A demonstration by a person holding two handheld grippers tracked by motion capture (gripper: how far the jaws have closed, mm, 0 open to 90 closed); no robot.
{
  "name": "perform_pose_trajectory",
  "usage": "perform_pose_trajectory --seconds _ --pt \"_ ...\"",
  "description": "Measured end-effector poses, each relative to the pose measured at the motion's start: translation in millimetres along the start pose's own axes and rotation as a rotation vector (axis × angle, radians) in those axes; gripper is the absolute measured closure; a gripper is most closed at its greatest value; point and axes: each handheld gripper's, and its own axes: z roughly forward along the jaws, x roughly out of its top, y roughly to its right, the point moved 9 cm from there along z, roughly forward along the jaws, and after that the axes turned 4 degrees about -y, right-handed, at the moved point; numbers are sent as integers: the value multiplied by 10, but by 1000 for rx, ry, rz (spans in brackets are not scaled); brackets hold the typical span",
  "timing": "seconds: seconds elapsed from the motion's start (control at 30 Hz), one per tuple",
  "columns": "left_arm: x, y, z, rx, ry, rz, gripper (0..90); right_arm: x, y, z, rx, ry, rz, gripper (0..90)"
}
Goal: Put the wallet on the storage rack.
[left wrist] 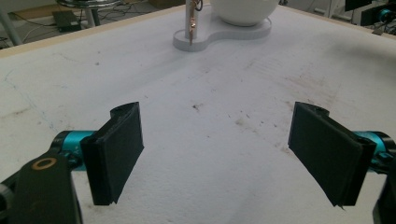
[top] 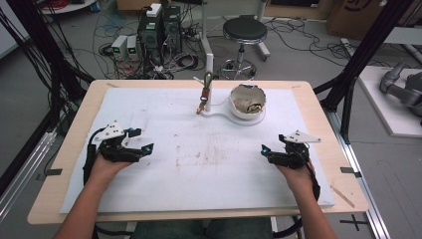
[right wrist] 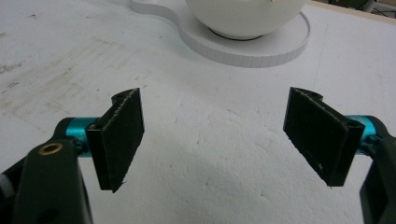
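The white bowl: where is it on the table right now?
In the high view the bowl sits at the far edge of the white mat, right of centre, on a white base beside a short post, well ahead of both grippers.

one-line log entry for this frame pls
left gripper: open, empty | right gripper: open, empty | white bowl: on white base, far centre, untouched | mat: stained

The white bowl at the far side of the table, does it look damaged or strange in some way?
Yes. In the high view the white bowl has a jagged, uneven rim, as if chipped or broken. It sits on its white base, and something brownish lies inside; what it is cannot be told. The white mat shows brown stains.
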Motion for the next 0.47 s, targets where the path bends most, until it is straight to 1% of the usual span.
perform_pose_trajectory --seconds 0.33,0.47 --pt "-12 -9 4 0 -8 -4 179 -8 23 -2 -6 -1 4 209" --pt "-20 -9 11 -1 -14 -7 179 -1 55 -12 -14 3 16 208"
